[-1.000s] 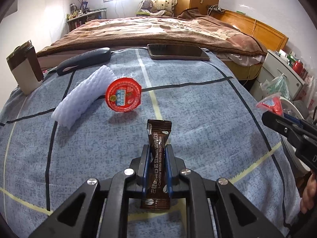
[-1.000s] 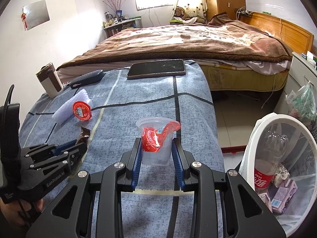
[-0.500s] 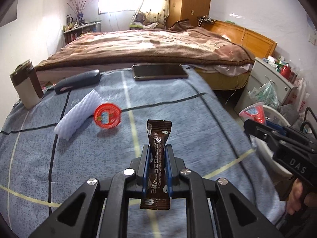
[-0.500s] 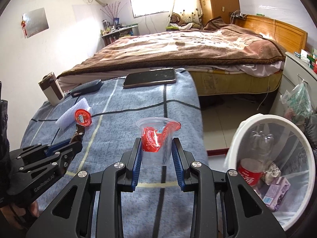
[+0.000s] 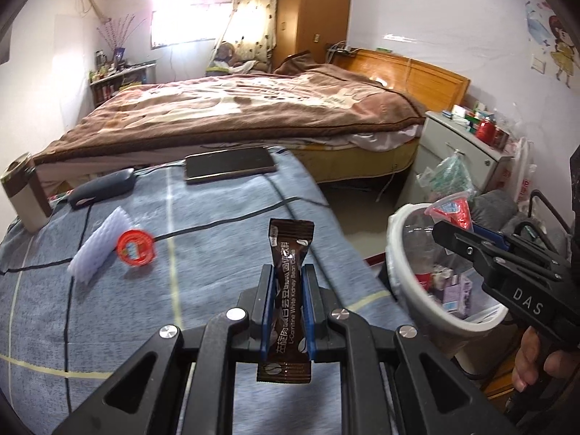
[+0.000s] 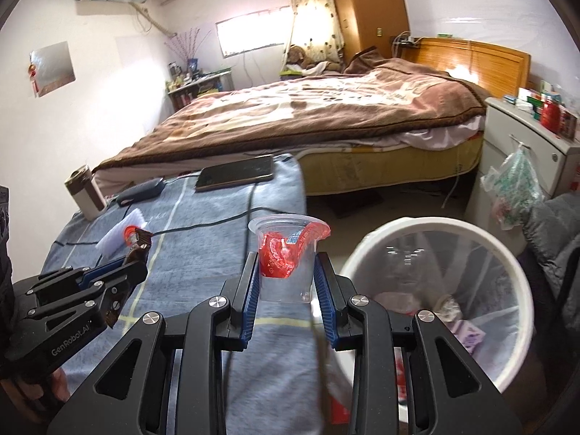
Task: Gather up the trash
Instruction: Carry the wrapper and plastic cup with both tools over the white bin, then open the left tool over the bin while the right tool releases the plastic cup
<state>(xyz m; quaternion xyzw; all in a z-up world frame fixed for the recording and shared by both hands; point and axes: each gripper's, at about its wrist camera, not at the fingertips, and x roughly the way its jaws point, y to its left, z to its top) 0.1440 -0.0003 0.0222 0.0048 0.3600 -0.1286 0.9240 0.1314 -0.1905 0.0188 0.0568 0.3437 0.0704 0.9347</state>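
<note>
My left gripper [image 5: 287, 272] is shut on a brown coffee sachet [image 5: 290, 253], held upright above the blue table cloth [image 5: 217, 239]. My right gripper [image 6: 286, 264] is shut on a clear plastic cup [image 6: 286, 253] with a red peeled lid, held at the table's right edge beside the white trash bin [image 6: 522, 282]. The bin [image 5: 398, 253] holds a bottle and cartons. A red round lid [image 5: 136, 247] and a white foam net sleeve [image 5: 98, 246] lie on the cloth at the left. The right gripper shows in the left wrist view [image 5: 449, 232], the left gripper in the right wrist view [image 6: 134, 257].
A phone [image 5: 230, 165], a dark case [image 5: 103, 187] and a brown-and-cream box [image 5: 25, 195] lie at the far side of the table. A bed [image 5: 235, 116] stands behind. A white nightstand [image 5: 460, 159] with a hanging bag stands right of the bin.
Both grippers have risen and swung right with their loads. The bin has come into the left wrist view and sits closer under the right gripper.
</note>
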